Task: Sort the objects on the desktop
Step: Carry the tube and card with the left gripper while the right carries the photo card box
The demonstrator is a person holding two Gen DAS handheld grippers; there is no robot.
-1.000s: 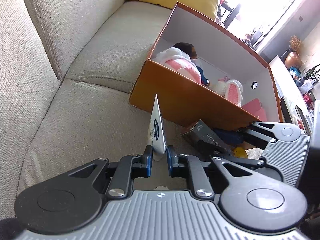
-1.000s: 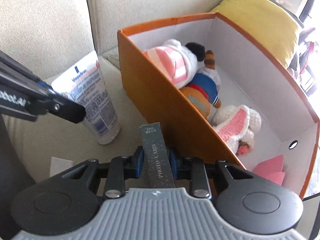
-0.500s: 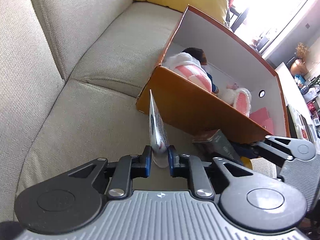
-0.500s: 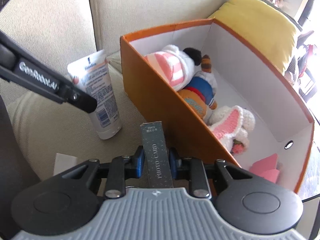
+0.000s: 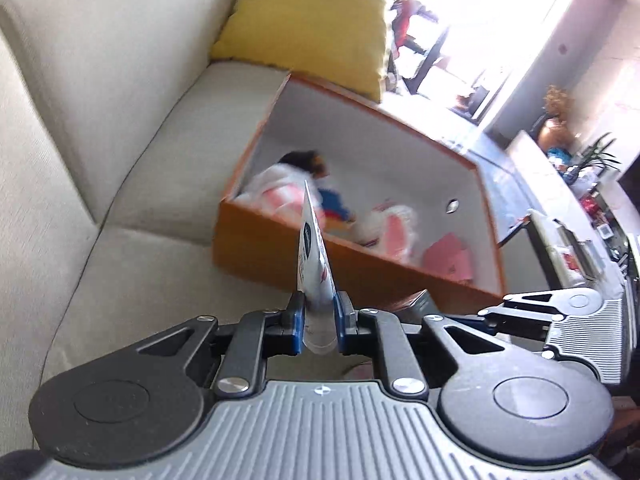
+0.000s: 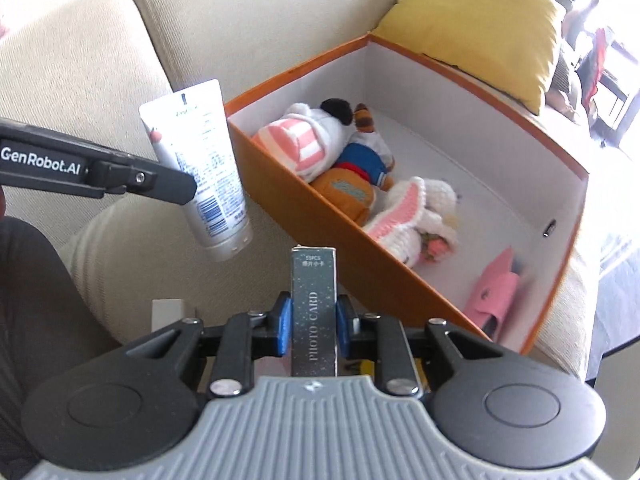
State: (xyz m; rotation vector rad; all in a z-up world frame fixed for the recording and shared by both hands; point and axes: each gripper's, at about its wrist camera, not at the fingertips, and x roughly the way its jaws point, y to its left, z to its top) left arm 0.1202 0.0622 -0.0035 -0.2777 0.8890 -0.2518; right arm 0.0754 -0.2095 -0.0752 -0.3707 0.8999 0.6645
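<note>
My left gripper (image 5: pixel 318 312) is shut on the cap end of a white lotion tube (image 5: pixel 314 256), which sticks up in front of the orange box (image 5: pixel 260 240) on the sofa. In the right wrist view the same tube (image 6: pixel 204 160) hangs left of the box, pinched by a black left finger (image 6: pixel 160 178). My right gripper (image 6: pixel 310 316) holds a dark "PHOTO CARD" box (image 6: pixel 314 280) upright; its jaws are closing, with both blue pads against the box's sides. It sits just outside the orange box's near wall (image 6: pixel 320 220).
Inside the orange box lie a pink-striped plush (image 6: pixel 304 136), a blue and orange plush (image 6: pixel 360 176), a white bunny (image 6: pixel 416 208) and a pink wallet (image 6: pixel 496 292). A yellow cushion (image 6: pixel 480 20) leans behind it. A white card (image 6: pixel 168 312) lies on the beige seat.
Both grippers have risen with the tube and the photo card box. The tube is now off the seat, and more of the orange box's inside shows.
</note>
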